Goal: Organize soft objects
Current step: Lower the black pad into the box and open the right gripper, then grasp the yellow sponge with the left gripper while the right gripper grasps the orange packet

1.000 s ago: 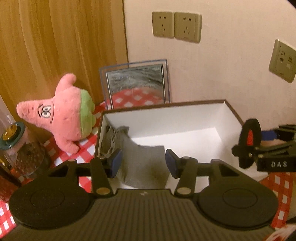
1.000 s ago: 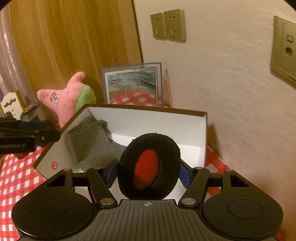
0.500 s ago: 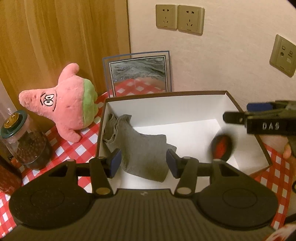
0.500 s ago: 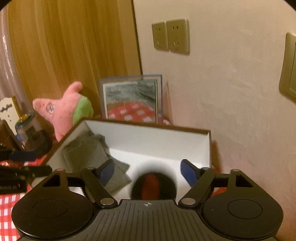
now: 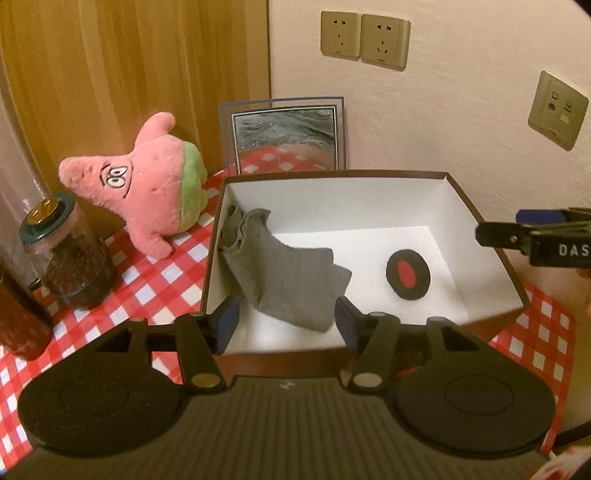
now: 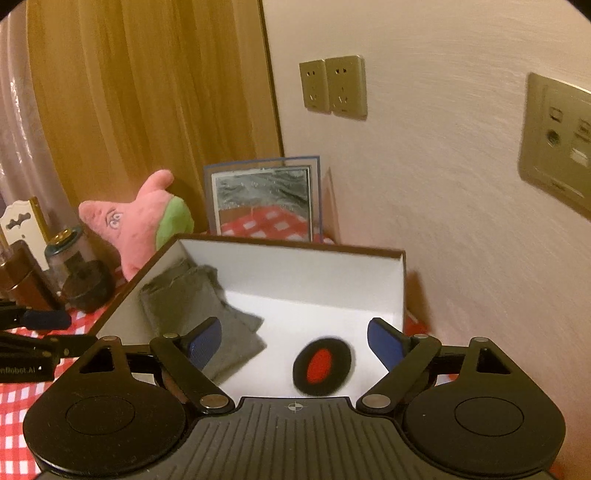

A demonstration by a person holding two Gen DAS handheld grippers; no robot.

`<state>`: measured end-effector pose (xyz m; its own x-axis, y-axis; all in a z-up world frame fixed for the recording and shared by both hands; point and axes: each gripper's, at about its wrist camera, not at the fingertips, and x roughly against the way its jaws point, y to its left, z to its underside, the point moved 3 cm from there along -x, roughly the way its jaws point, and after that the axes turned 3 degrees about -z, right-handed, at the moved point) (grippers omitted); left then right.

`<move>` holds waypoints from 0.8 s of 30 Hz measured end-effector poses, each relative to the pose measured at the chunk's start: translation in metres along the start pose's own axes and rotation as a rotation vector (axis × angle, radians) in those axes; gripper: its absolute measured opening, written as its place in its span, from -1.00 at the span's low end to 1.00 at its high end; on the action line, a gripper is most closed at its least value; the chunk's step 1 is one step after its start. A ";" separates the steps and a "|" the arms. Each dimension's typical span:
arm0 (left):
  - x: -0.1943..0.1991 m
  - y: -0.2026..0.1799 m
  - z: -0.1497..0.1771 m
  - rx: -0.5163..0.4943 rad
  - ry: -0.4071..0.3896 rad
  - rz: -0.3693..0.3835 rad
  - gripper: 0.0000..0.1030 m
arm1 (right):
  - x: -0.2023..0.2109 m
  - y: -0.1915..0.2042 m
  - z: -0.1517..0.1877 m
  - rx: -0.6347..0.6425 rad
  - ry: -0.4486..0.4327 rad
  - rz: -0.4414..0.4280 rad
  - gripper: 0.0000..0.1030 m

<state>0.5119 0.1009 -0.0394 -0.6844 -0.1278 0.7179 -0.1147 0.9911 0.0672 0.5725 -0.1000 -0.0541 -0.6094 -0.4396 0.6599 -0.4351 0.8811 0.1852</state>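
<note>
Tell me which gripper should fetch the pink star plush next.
Left, probably. The pink star plush lies outside the box on its left, nearer the left gripper, whose jaws are opening, empty. The right gripper hangs over the box's far right side.

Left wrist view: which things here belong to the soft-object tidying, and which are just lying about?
Part of the job:
- white box
- grey sock, in the box
- black and red foam pad, on the box floor
- pink star plush, outside the box on the checked cloth

Just lying about:
- glass jar
- framed picture, against the wall
- wall sockets
</note>
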 end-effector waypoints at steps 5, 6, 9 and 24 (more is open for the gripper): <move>0.018 0.003 0.018 0.017 0.009 -0.007 0.10 | 0.025 0.005 0.020 -0.028 0.014 -0.011 0.67; 0.021 0.004 0.021 0.022 0.012 -0.006 0.10 | 0.029 0.006 0.023 -0.034 0.016 -0.015 0.67; 0.033 0.005 0.035 0.036 0.021 -0.004 0.11 | 0.043 0.011 0.035 -0.055 0.031 -0.030 0.67; 0.077 0.019 0.104 0.085 0.086 -0.014 0.14 | 0.083 0.073 0.108 -0.077 0.176 -0.119 0.66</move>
<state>0.3822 0.1056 -0.0551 -0.6183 -0.1344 0.7743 -0.1868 0.9822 0.0213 0.4183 -0.0913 -0.0648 -0.4289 -0.5098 0.7458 -0.4405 0.8387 0.3201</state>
